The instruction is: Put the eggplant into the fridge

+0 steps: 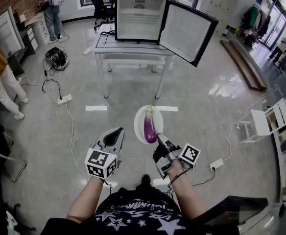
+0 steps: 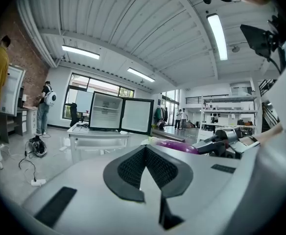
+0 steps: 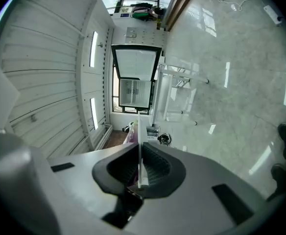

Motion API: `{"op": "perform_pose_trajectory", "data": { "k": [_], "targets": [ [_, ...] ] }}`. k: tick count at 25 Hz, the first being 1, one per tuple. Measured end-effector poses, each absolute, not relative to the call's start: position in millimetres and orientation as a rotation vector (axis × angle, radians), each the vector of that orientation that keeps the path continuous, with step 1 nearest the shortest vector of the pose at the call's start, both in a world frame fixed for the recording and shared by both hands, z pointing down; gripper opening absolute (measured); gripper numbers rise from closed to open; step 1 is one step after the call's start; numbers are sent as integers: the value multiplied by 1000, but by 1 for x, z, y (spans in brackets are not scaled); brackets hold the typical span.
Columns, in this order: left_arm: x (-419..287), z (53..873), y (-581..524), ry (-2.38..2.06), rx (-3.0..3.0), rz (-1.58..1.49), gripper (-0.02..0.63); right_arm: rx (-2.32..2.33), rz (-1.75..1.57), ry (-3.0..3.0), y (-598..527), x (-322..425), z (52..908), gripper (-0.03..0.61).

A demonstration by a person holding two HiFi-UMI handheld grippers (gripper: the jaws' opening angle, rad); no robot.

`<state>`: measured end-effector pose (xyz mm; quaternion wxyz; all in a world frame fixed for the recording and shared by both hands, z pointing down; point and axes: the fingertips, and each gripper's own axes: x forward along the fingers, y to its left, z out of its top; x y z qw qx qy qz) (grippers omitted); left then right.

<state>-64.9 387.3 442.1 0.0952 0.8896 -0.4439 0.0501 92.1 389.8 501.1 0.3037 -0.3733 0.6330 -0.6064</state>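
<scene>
**A:** Where's the eggplant?

**B:** The long, glossy purple eggplant (image 1: 149, 126) lies lengthwise on a round white plate (image 1: 139, 123), just below the middle of the head view. The plate is held up over the polished grey floor (image 1: 206, 111).

**A:** What's holding the plate?

**B:** The right gripper (image 1: 161, 140), just lower right of the plate. Its jaws are clamped on the near rim. In the right gripper view the rim shows edge-on as a thin white line between the black pads (image 3: 155, 163), with a sliver of purple beyond it.

**A:** And the left gripper?

**B:** The left gripper (image 1: 116, 133) is just left of the plate and apart from it. In the left gripper view its jaws are pressed together with nothing between them. The eggplant shows beyond them, right of centre.

**A:** And the fridge?

**B:** The small black-framed fridge with a white interior (image 1: 139, 17) stands on a white metal table (image 1: 128, 47) at top centre, well apart from the plate. Its door (image 1: 188, 31) is swung open to the right.
</scene>
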Motion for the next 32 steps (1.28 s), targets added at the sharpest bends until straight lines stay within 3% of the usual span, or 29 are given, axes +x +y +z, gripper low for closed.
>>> {"op": "perform_pose_trajectory", "data": {
  "k": [15,32],
  "targets": [
    [-49,442,369,-1373,2615,165,8,-948,-1641,1703,369,106,508,28],
    [27,462,341,-1402,2593,223,8,-960,-1708,1722,340,181,534,28]
  ]
}}
